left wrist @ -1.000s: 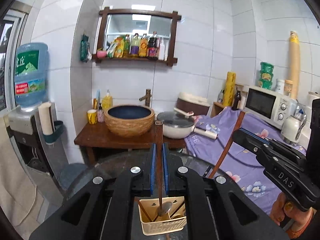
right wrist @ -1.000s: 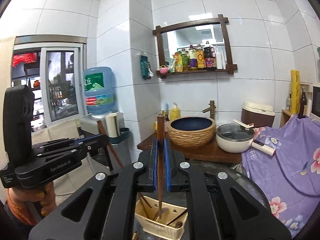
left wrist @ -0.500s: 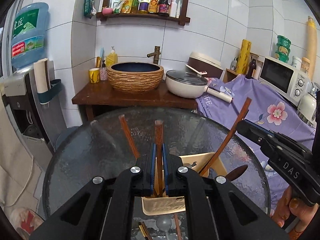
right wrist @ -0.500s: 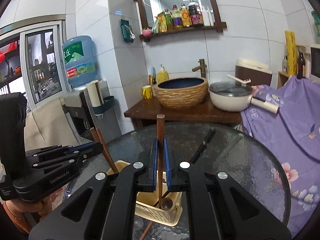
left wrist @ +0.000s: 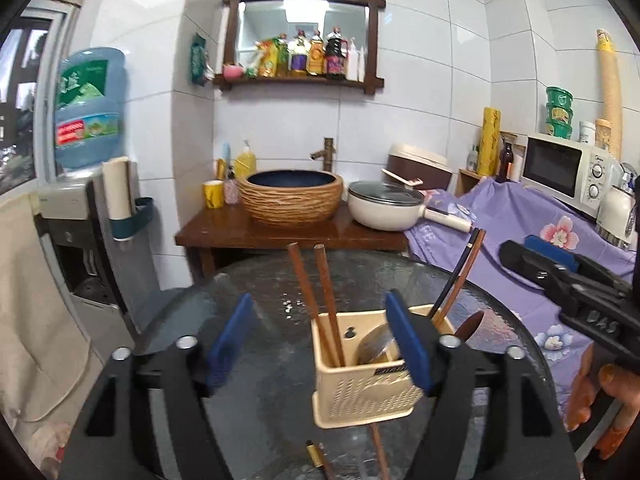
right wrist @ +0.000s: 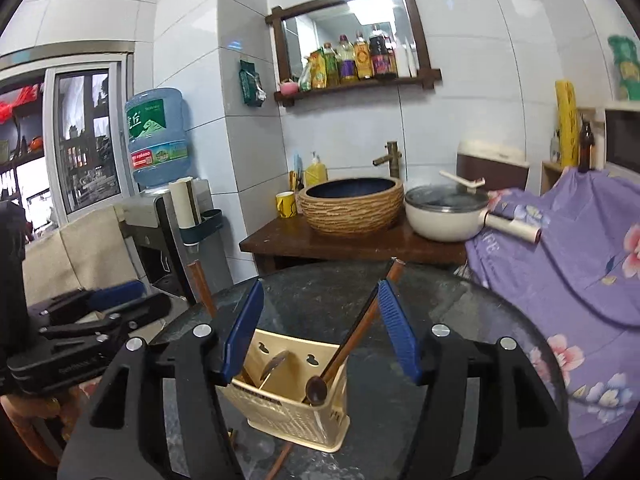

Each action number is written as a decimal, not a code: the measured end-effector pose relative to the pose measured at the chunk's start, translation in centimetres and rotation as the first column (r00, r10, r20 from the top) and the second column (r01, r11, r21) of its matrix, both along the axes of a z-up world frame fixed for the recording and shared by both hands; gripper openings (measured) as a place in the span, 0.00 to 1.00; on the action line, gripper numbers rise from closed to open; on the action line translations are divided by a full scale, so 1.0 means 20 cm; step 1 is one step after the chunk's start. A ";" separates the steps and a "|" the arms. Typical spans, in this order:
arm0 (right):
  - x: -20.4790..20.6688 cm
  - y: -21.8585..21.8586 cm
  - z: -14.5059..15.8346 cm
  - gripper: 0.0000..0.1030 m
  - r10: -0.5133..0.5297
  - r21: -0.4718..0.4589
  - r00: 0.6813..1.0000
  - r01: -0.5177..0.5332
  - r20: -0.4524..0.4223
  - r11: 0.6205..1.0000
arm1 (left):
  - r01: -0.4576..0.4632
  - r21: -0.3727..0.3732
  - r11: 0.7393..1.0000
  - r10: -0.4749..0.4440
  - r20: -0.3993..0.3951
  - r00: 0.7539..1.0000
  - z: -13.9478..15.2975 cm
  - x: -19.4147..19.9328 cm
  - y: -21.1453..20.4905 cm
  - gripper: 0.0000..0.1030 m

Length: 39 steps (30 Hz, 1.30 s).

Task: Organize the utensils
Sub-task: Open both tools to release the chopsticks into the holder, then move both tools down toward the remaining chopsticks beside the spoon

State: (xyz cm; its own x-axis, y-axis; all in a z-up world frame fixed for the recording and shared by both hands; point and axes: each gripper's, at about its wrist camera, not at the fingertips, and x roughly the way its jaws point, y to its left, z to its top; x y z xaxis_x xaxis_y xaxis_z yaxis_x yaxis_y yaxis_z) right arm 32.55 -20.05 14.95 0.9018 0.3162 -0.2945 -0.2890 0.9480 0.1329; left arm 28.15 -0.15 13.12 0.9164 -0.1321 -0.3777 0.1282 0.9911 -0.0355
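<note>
Left gripper (left wrist: 320,340) jaws opening, pads clear of the two brown chopsticks (left wrist: 320,304) that stand tilted in the cream utensil basket (left wrist: 360,396); right gripper (right wrist: 320,332) jaws also opening, with a brown-handled utensil (right wrist: 360,328) leaning free between the pads, its foot in the same basket. Basket sits on the round glass table (left wrist: 280,360), a wooden spoon (right wrist: 316,390) and a metal spoon (right wrist: 274,362) inside. Behind the table: wooden stand with woven basin (left wrist: 292,196) and white pot (left wrist: 384,208).

Left gripper (left wrist: 318,338): black frame, blue pads, silver screws.
Right gripper (right wrist: 320,332): black frame, ribbed blue pads, silver screws.
</note>
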 end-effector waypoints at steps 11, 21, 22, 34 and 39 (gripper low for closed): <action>-0.39 0.12 -0.21 0.85 0.083 -0.066 0.996 -0.085 -0.026 0.994 | -0.095 0.025 0.995 0.097 -0.079 0.992 -0.30 -0.22 0.11 0.94; -0.44 0.26 -0.61 0.85 0.091 -0.139 0.972 -0.123 -0.218 0.983 | -0.150 0.021 0.989 0.151 -0.205 0.967 -0.59 -0.29 0.20 0.94; -0.44 0.27 -0.66 0.85 0.092 -0.141 0.966 -0.129 -0.242 0.982 | -0.159 0.009 0.987 0.157 -0.222 0.962 -0.62 -0.30 0.21 0.94; -0.40 0.30 -0.92 0.85 0.043 -0.162 0.921 -0.113 -0.386 0.980 | -0.178 -0.045 0.983 0.155 -0.322 0.934 -0.80 -0.33 0.25 0.73; -0.39 0.31 -0.98 0.85 0.025 -0.174 0.908 -0.107 -0.417 0.979 | -0.161 -0.046 0.986 0.135 -0.352 0.926 -0.85 -0.33 0.23 0.61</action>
State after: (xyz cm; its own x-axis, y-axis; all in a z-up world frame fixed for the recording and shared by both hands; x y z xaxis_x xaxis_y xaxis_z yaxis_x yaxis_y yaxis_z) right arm 24.68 -13.84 -4.56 0.6664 0.2726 -0.6939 -0.3105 0.9477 0.0741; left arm 21.47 4.37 -3.89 0.7412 -0.0443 -0.6698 -0.0527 0.9909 -0.1239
